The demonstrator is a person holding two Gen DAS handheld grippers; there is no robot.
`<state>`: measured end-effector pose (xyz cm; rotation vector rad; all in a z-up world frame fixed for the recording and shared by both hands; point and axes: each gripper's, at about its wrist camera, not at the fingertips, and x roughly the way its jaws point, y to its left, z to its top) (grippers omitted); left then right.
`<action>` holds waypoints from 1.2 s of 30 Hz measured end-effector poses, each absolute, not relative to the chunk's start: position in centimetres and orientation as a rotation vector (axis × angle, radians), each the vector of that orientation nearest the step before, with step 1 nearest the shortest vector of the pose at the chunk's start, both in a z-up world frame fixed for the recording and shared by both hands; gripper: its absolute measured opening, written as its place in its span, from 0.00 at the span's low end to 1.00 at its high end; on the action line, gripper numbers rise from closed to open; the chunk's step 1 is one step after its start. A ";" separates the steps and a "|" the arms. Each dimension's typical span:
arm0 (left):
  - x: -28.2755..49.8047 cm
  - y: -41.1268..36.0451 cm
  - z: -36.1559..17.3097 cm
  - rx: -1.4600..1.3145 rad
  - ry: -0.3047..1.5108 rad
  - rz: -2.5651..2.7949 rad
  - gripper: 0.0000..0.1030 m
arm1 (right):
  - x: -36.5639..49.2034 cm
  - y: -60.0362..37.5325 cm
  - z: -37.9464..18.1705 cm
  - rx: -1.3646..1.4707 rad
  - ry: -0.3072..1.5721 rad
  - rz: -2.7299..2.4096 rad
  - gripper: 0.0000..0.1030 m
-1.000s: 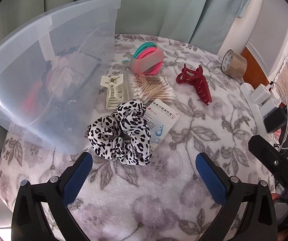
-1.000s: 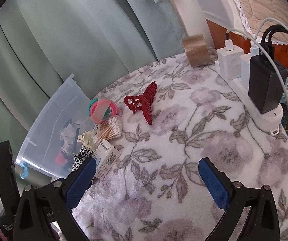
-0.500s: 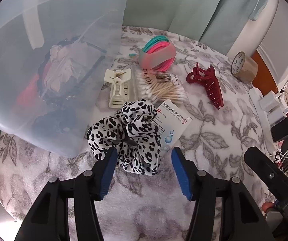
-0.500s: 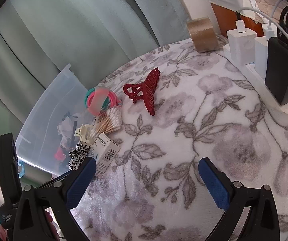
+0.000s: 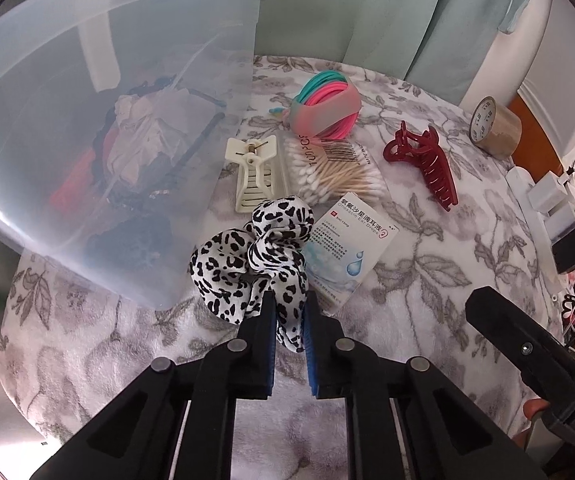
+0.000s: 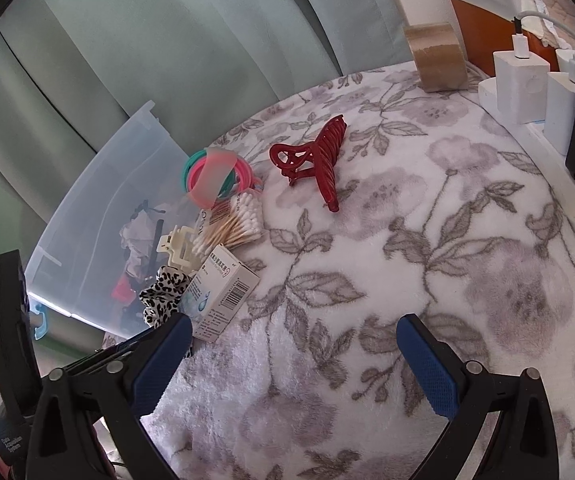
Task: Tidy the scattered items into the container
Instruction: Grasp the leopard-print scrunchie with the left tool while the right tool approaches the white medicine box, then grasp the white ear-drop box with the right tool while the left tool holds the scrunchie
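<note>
Since a second ago the left gripper (image 5: 290, 312) has gone from wide apart to clamped together on the near edge of the black-and-white leopard-print fabric scrunchie (image 5: 253, 258), a fold of cloth pinched between its blue pads. That scrunchie lies on the grey floral fleece cover (image 5: 427, 280), touching the front corner of the translucent plastic storage container (image 5: 107, 60) on its left and overlapping the white ear-drops carton (image 5: 347, 256) on its right. Inside the container sits a jumble of dark, red and pale items, too blurred through the wall to name. Just beyond the scrunchie are a cream plastic hair claw (image 5: 257, 174) and a clear pack of wooden cotton swabs (image 5: 335, 172), with a bundle of pink and teal hair bands (image 5: 327, 104) behind them. Further right, apart from the rest, lies a dark red plastic claw clip (image 5: 423, 160), and a roll of brown packing tape (image 5: 495, 128) stands near the cover's far edge.

The right gripper (image 6: 291, 356) hovers over bare cover with its jaws wide apart and nothing between them.
</note>
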<state>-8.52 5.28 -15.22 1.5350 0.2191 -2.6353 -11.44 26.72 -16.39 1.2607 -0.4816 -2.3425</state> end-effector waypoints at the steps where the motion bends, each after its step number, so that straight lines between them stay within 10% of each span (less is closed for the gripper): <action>1: -8.3 5.3 -15.1 1.531 0.220 -2.635 0.11 | -11.4 26.5 -16.4 1.261 -0.481 -2.334 1.00; 36: -5.7 1.5 -16.6 1.649 0.406 -2.551 0.10 | -15.1 13.9 -18.9 1.193 0.272 -2.207 1.00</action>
